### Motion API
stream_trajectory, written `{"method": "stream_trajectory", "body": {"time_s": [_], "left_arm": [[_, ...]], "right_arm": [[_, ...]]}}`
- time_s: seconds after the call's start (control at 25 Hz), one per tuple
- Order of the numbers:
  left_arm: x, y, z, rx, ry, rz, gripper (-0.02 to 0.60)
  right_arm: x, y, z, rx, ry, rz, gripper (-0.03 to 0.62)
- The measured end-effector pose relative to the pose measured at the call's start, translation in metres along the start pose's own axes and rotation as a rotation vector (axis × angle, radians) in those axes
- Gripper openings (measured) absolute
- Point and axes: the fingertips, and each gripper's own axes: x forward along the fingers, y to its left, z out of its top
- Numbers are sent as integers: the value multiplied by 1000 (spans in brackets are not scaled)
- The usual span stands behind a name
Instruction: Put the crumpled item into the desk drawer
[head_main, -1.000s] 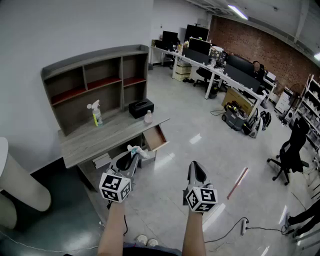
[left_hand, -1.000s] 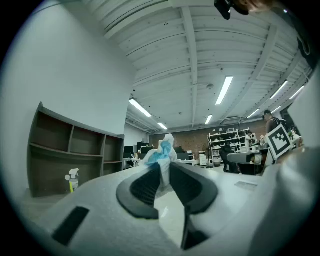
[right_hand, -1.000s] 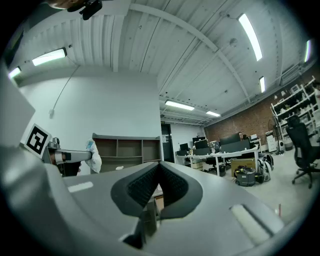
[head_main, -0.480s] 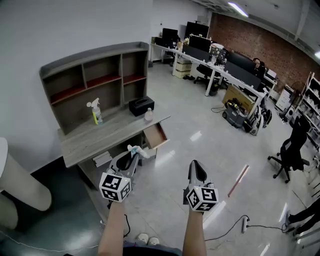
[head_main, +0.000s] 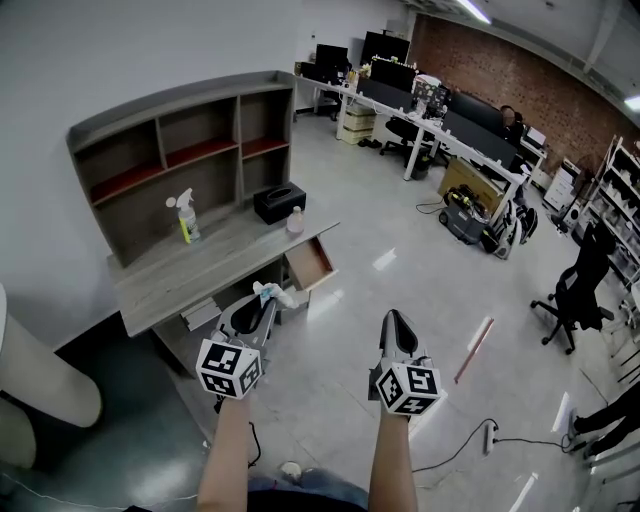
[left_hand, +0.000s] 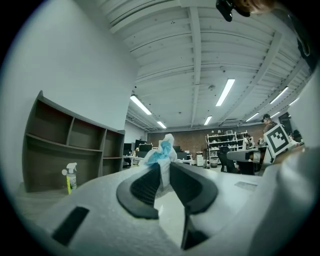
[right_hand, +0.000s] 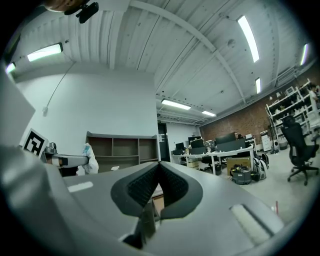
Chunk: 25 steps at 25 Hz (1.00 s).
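I hold my grey left gripper out in front of me, low and pointing forward. Its two black jaws press on a crumpled white and blue wad, which sticks up past the tips. My grey right gripper is next to it but well apart, pointing the same way. Its jaws are closed tight with nothing in them. My bare left arm and bare right arm reach out side by side.

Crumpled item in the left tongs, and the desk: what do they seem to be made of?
Crumpled item: probably tissue or thin paper, matte white with a blue patch; it bunches in soft creases. Desk: likely wood-grain laminate board, matte grey; streaked grain shows along the top.
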Motion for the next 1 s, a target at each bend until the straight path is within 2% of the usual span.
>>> {"method": "stream_trajectory", "body": {"time_s": [0.32,0.56,0.76,1.0], "left_arm": [[22,19,-18,-27,14,-12,69],[60,33,-27,-18,19,-1,69],[109,48,-40,-9,26,40,69],[177,68,-70,-7,72,116,69]], "right_arm": [[22,-6,-9,-12,15,-20,11],[59,-26,-16,-5,3,-11,11],[111,-57,-27,10,-3,28,11],[199,-98,-46,36,20,108,11]]}}
